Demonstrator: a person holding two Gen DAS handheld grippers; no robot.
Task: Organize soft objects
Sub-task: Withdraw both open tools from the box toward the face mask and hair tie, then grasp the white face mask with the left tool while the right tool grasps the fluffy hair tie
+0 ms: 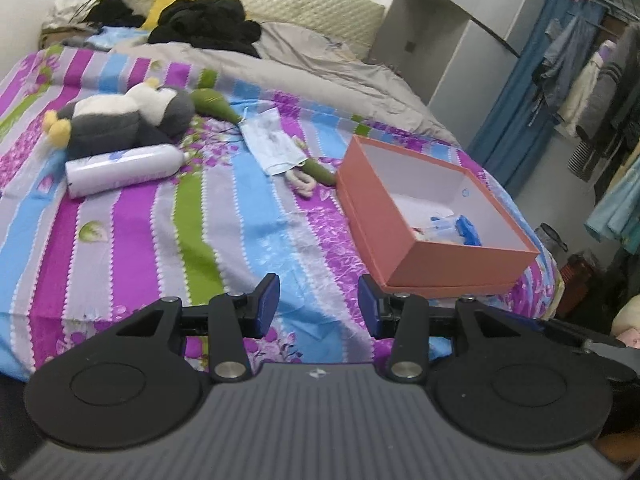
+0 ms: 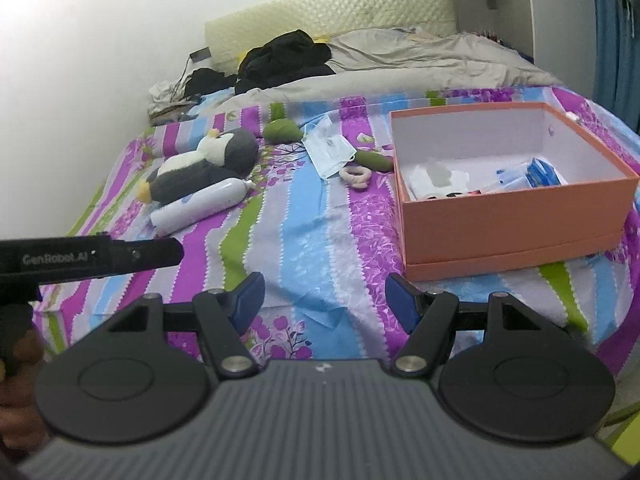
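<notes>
Hovering over the striped bedspread (image 1: pixel 132 240), you are holding the left gripper (image 1: pixel 318 306) and right gripper (image 2: pixel 324 300) spread and empty. The penguin plush (image 1: pixel 124 118) is lying well ahead, touching a white bottle (image 1: pixel 120 168), well apart from the orange box (image 2: pixel 516 216). It is looking light and squashy, so I judge you are best pinching its thick belly.

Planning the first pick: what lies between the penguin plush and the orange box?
In both views, a blue face mask draped over a green plush toy, between the penguin plush and orange box.
</notes>
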